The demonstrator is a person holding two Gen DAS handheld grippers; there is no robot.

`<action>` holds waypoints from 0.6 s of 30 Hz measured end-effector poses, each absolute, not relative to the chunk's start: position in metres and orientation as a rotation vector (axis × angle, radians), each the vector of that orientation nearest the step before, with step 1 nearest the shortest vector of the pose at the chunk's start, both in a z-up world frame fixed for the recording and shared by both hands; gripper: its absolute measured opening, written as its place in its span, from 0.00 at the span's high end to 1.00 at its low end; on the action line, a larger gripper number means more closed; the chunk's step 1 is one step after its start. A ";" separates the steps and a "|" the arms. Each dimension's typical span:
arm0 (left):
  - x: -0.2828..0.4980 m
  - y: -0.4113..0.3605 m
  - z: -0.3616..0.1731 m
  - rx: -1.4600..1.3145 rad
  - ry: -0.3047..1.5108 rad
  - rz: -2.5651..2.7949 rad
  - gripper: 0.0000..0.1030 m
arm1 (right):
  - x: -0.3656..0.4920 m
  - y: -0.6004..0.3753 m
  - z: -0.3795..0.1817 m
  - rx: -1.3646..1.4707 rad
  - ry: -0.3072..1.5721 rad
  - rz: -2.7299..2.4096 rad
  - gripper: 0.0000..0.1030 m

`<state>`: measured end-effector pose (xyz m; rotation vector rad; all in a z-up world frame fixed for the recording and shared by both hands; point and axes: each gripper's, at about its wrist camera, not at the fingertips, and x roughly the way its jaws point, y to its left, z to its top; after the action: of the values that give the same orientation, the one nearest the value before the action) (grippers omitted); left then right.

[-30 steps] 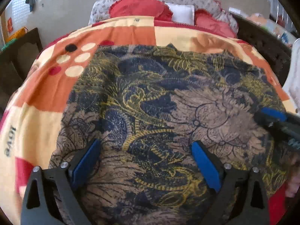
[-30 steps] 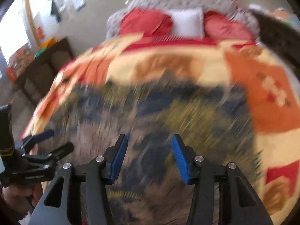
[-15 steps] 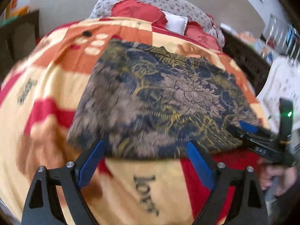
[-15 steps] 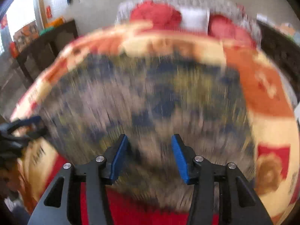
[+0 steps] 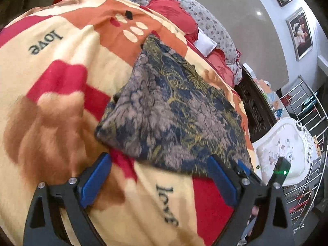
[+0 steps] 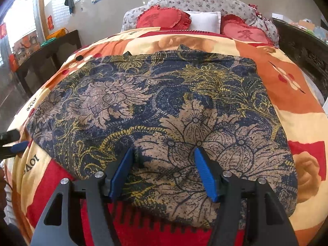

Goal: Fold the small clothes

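Since a second ago my left gripper (image 5: 158, 181) has pulled off the cloth (image 6: 162, 123) and swung out to its left corner; then it hovered over the middle of the fabric, now the near left corner sits just beyond its blue pads and only blanket (image 5: 51, 106) lies between them. My right gripper (image 6: 164, 172) has backed toward the near edge, and the blur of the earlier right-wrist views is gone.

Left gripper: jaws stand wide, nothing between the pads. The right pad (image 5: 220, 181) overlaps the cloth's near edge in the picture; contact cannot be told.

Right gripper: jaws are opening, about medium-wide. Cloth lies under and between the pads, near its front hem, but the pads do not press on it.

Cloth: dark blue fabric with tan flowers and yellow vines, lying flat as a rough rectangle on the blanket, front hem toward me, far edge toward the pillows (image 6: 205, 21). Surface is smooth apart from slight ripples at the far edge. In the left wrist view it runs diagonally, from the near corner up toward the headboard (image 5: 207, 18).

Blanket: orange, cream and red patches, "love" printed in several spots, a bare red patch in front of the hem.

The left gripper shows at the left border of the right wrist view (image 6: 14, 143), beside the cloth's left corner. The right gripper's tip shows in the left wrist view (image 5: 244, 168) at the cloth's near right edge.
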<state>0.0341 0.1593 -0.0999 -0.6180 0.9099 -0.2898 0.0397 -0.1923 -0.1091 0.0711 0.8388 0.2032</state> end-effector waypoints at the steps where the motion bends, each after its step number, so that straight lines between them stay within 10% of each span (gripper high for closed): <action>1: 0.038 0.159 -0.100 -0.620 0.910 -0.289 0.05 | 0.040 -0.192 -0.109 0.071 0.838 0.203 0.29; 18: 0.071 0.168 -0.096 -0.651 0.903 -0.333 0.10 | 0.040 -0.191 -0.110 0.070 0.838 0.200 0.29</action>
<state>0.0706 0.1685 -0.0960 -0.6506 0.9034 -0.3328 0.0403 -0.1913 -0.1098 0.0702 0.8384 0.2002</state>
